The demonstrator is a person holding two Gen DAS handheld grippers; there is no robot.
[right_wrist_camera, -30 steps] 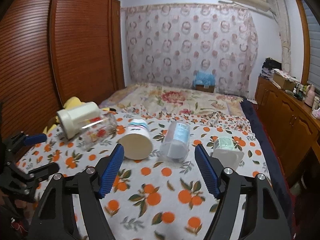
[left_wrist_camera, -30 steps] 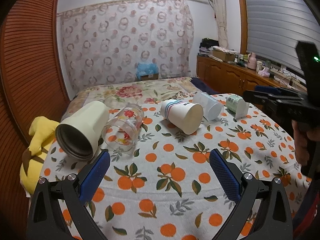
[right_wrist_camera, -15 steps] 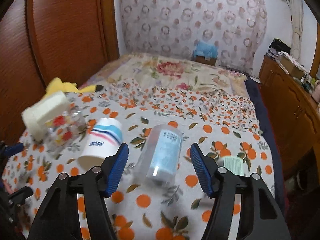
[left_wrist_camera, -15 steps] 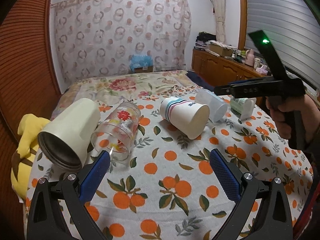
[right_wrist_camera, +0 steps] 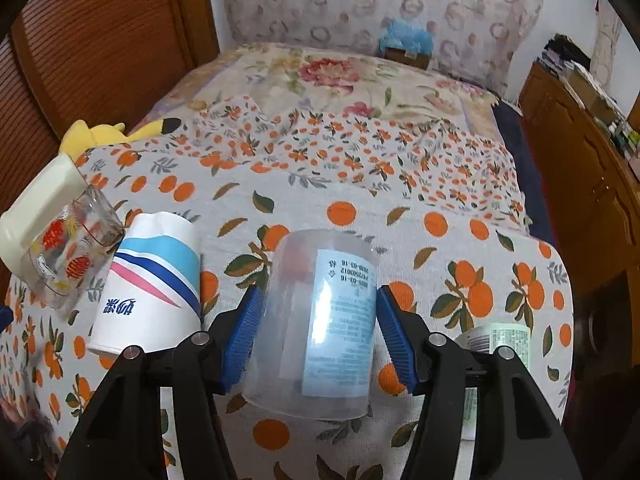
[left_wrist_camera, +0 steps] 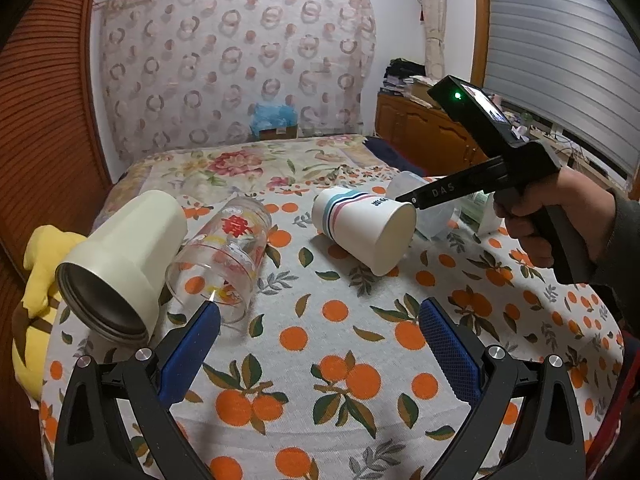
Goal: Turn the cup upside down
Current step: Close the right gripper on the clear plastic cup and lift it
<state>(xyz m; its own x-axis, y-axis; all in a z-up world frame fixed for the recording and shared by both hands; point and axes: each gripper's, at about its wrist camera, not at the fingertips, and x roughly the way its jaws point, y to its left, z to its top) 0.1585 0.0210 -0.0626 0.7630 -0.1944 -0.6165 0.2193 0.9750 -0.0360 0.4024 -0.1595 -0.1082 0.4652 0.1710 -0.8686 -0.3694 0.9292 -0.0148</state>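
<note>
the clear cup (right_wrist_camera: 320,320) lies on its side near the right edge of the counter (right_wrist_camera: 440,216), its base toward the far edge and its mouth toward the camera. it is bracketed by the right tool (right_wrist_camera: 318,334), whose blue pads (right_wrist_camera: 242,334) stand apart on either flank of the wall; contact cannot be confirmed, so the cup is judged not yet clamped.

for the step in hand, the pads are best closed gently at mid-wall, since thin plastic is likely to flex or squirt out. once gripped, the cup should be lifted clear of the cloth before it is rotated mouth-down.

room is tight: the paper cup (right_wrist_camera: 150,284) lies just beside on the left, and a small labelled tub (right_wrist_camera: 496,340) just beside on the right, close to the counter's right edge. open cloth is seen toward the far edge.

the left tool (left_wrist_camera: 320,344) hovers over the near-left part, its pads wide apart and nothing held, with a glass (left_wrist_camera: 224,256) and a cream tumbler (left_wrist_camera: 128,264) ahead of it.
</note>
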